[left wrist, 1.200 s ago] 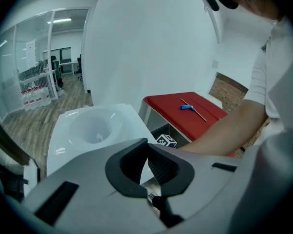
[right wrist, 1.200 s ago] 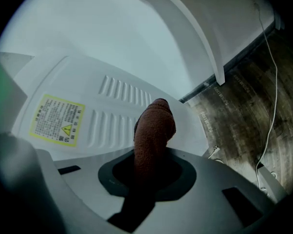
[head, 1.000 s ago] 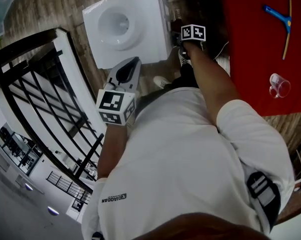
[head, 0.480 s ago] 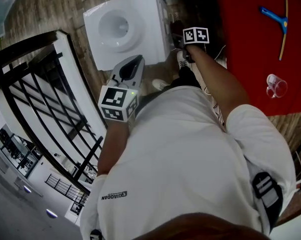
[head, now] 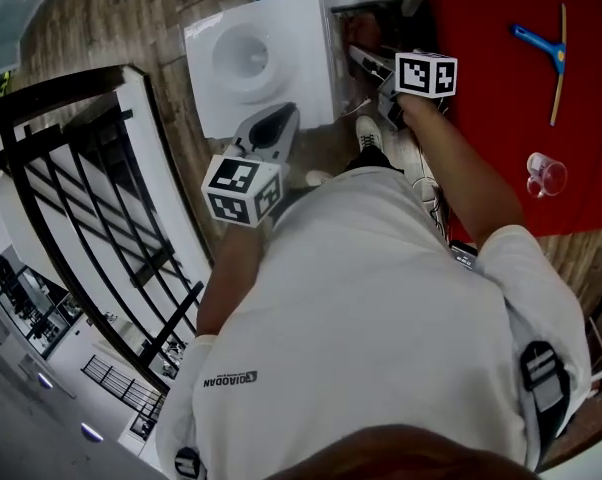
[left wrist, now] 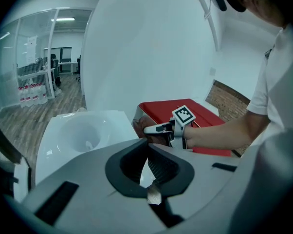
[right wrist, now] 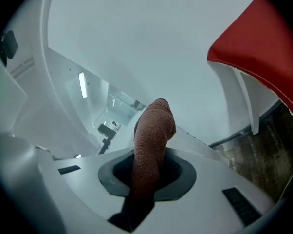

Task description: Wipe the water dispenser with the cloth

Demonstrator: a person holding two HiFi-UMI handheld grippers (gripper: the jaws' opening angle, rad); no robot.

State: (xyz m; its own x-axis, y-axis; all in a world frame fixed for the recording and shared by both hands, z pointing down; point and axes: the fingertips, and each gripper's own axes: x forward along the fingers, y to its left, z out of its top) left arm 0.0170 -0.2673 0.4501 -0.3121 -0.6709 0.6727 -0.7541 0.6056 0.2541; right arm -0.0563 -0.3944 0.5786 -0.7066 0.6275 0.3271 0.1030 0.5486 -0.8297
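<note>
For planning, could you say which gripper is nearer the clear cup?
Right. The right gripper is up-left of the cup, beside the red table; the left gripper, farther left.

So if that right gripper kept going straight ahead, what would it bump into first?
Probably the water dispenser, its glossy white panel. The cloth pinched in the right gripper would touch first; the gap is hard to judge.
</note>
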